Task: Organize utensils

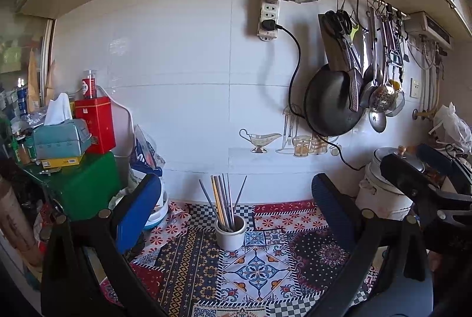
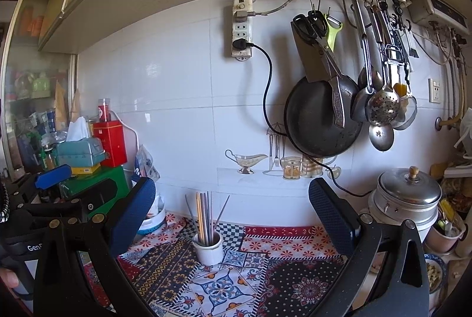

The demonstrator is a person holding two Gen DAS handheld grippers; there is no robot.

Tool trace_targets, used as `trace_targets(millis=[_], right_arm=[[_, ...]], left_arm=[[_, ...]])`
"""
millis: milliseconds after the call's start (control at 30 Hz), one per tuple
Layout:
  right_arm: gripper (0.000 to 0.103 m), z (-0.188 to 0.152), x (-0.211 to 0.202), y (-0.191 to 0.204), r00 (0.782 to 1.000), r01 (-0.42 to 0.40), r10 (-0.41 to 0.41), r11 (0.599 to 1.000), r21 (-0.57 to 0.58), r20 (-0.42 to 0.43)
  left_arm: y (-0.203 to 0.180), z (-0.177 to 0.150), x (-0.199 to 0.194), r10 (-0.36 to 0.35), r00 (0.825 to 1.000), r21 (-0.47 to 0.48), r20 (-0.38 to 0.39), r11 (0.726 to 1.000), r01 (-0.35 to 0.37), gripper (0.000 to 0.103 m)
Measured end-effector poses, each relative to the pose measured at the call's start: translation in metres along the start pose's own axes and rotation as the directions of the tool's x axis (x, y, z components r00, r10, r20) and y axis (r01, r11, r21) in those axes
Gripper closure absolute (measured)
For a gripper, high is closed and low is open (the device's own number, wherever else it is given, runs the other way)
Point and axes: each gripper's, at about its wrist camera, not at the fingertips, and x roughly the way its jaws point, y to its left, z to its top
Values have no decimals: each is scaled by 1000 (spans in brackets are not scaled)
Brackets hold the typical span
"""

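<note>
A white ceramic cup stands on the patterned cloth near the wall and holds several chopsticks, metal and wooden, upright and fanned. It also shows in the right wrist view with its chopsticks. My left gripper is open and empty, its blue-padded fingers spread either side of the cup, held back from it. My right gripper is open and empty too, likewise framing the cup from a distance. The right gripper shows at the right edge of the left wrist view.
A patterned cloth covers the counter. A steel steamer pot stands at right. A black pan, scissors, ladles and a skimmer hang on the wall rail. Tissue box, red tin and green box crowd the left.
</note>
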Motion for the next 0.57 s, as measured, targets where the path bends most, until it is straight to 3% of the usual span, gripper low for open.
trace_targets(millis=[567], right_arm=[[0,1,1,1,1000,23,-23,1000,-13,1]], left_arm=[[3,2,3,-26,1000,-9,0,1000,26,0]])
